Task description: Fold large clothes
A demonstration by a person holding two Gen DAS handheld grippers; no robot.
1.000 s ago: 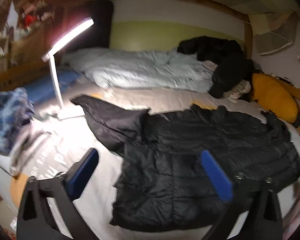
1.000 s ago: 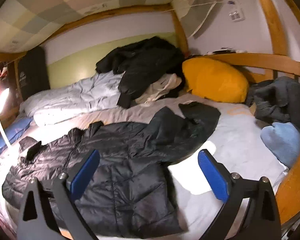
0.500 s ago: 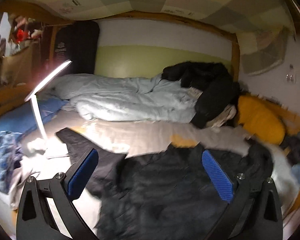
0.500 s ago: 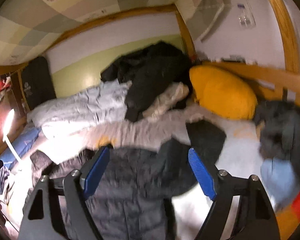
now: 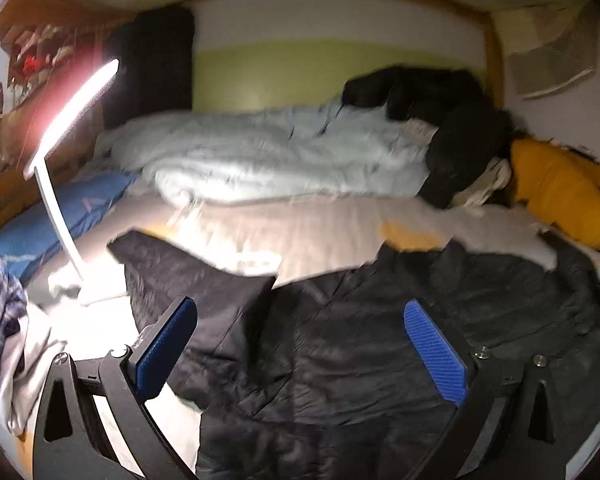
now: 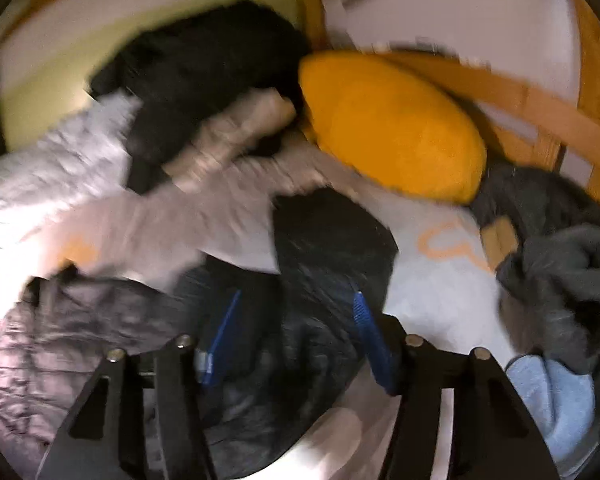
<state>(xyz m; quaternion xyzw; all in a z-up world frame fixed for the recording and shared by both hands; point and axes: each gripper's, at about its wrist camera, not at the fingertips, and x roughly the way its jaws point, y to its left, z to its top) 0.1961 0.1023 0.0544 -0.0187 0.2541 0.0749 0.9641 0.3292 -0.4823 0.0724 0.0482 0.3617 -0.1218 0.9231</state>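
Black puffer jacket [image 5: 380, 340] (sprawled on bed [image 5: 320, 232])

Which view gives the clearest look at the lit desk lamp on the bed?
The left wrist view: the white desk lamp shows whole there, from its glowing bar down its stem to its base on the bed, beside the black puffer jacket. The right wrist view shows no lamp, only blurred bedding and clothes.
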